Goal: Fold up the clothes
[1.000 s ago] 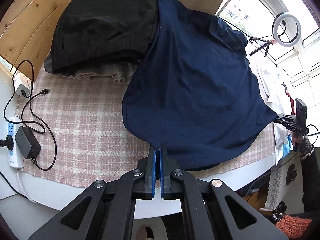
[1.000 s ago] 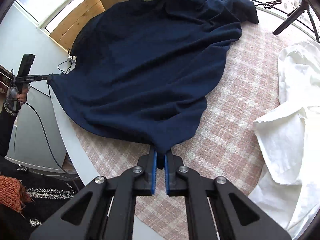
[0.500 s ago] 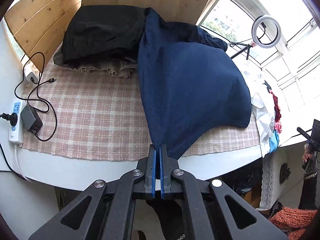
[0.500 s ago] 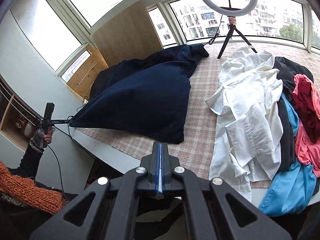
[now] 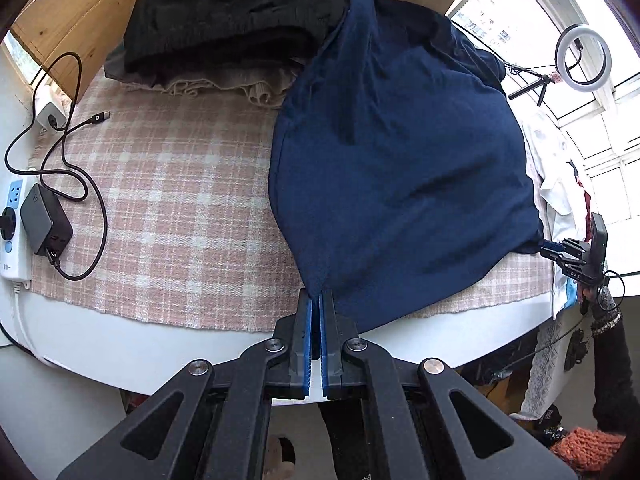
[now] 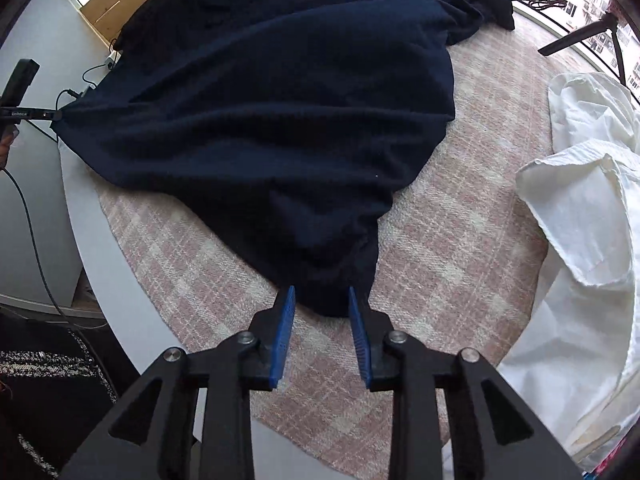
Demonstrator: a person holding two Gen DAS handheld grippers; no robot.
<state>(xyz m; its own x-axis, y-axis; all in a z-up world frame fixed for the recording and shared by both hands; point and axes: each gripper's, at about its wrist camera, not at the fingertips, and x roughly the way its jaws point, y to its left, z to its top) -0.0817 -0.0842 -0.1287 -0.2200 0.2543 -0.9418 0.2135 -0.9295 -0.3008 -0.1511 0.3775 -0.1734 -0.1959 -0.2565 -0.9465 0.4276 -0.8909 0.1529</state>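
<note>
At lower centre, the left hand-held gripper point(image 5: 316, 300) pinches the navy garment point(image 5: 400, 168); the right hand-held gripper point(image 6: 320, 304) stands wide around its corner. Keep the left pinch firm and the edge taut.

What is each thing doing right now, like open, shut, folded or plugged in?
Left gripper: shut on a corner of the navy garment.
Right gripper: open, fingers either side of the garment's edge.
Navy garment: spread on the plaid cloth, not yet folded.
Black garment: folded, on top of a pile.
White shirt: crumpled, unfolded.
Black power adapter: plugged into the power strip.
Ring light: cannot tell if on.
</note>
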